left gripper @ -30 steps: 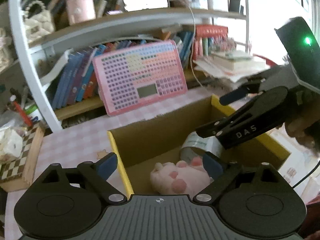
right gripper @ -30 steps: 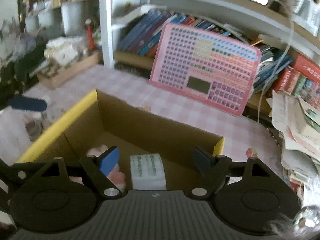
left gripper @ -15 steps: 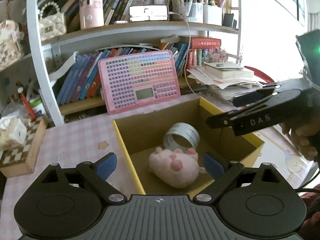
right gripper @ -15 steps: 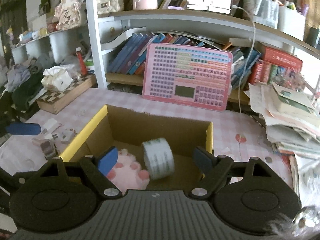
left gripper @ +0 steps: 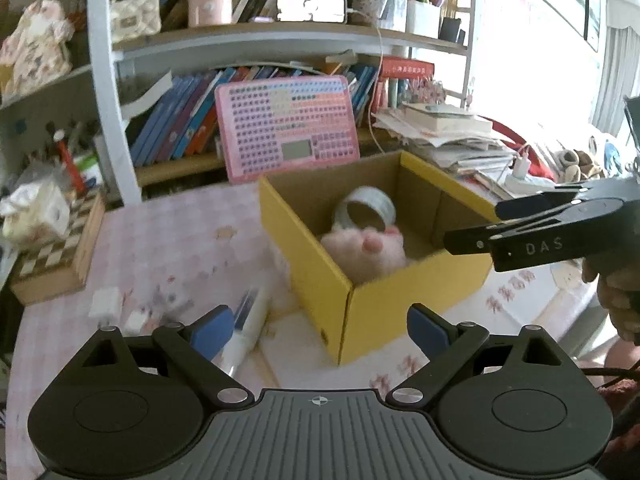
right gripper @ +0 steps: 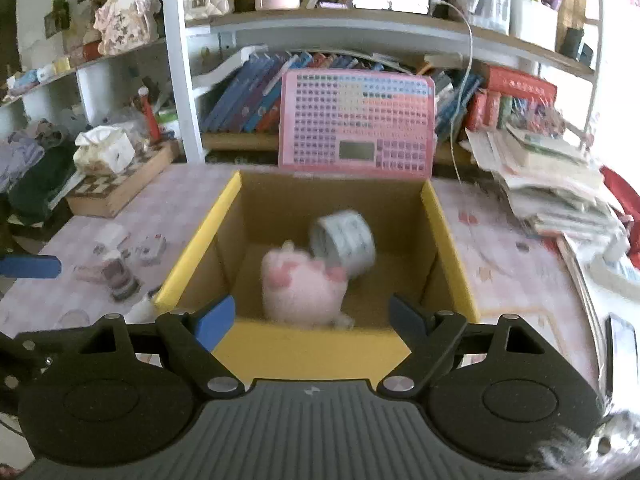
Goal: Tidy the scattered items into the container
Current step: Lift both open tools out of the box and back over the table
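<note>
A yellow-edged cardboard box (left gripper: 384, 308) (right gripper: 200, 256) stands on the pink checked table. Inside lie a pink plush toy (left gripper: 364, 252) (right gripper: 300, 284) and a roll of tape (left gripper: 366, 210) (right gripper: 344, 240). My left gripper (left gripper: 320, 328) is open and empty, near the box's front left corner. My right gripper (right gripper: 312, 316) is open and empty, at the box's near wall; it also shows from the side in the left wrist view (left gripper: 560, 232). A white tube (left gripper: 244, 332) and several small items (right gripper: 120, 268) lie on the table left of the box.
A pink keyboard-like toy (right gripper: 356, 120) leans on the bookshelf behind the box. A checkered wooden box with tissues (right gripper: 116, 184) sits at the left. A stack of papers and books (right gripper: 552, 184) lies at the right.
Both grippers have pulled back and up from the box. The tape roll now lies in the box beside the plush toy. The scattered items left of the box have come into view.
</note>
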`<state>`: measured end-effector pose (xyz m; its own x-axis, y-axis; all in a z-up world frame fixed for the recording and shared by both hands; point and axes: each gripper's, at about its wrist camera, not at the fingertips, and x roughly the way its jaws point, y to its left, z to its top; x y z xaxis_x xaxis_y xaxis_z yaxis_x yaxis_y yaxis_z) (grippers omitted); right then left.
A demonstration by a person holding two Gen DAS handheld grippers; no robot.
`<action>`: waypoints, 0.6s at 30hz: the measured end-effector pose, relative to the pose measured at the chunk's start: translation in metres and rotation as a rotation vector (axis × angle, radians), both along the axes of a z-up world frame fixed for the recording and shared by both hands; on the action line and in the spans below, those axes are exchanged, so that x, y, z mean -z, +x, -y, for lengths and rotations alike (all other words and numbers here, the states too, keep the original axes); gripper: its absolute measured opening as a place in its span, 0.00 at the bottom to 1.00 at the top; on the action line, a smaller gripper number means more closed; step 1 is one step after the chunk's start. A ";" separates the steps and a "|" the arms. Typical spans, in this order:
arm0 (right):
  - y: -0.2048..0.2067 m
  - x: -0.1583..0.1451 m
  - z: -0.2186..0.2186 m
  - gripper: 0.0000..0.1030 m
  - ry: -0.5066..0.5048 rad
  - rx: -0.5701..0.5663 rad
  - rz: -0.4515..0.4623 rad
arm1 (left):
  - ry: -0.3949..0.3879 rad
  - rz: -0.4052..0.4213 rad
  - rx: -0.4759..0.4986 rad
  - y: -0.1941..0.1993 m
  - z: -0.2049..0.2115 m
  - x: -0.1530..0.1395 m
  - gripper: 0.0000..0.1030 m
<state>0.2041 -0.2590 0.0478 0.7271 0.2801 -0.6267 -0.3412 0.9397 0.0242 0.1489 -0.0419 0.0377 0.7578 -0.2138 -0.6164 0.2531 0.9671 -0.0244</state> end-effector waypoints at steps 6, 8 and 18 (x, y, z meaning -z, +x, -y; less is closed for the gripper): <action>-0.038 0.010 -0.019 0.81 -0.009 0.057 -0.035 | 0.020 -0.033 0.016 -0.028 -0.025 0.013 0.93; -0.049 0.012 -0.027 0.81 -0.012 0.066 -0.040 | 0.015 -0.042 0.017 -0.036 -0.033 0.015 0.93; -0.093 0.033 -0.074 0.81 -0.011 0.059 -0.083 | 0.037 -0.087 0.016 -0.069 -0.067 0.030 0.93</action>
<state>0.1109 -0.1854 0.0148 0.6875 0.2310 -0.6884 -0.2820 0.9586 0.0401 0.0802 0.0253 0.0075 0.6981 -0.2009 -0.6872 0.2665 0.9638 -0.0109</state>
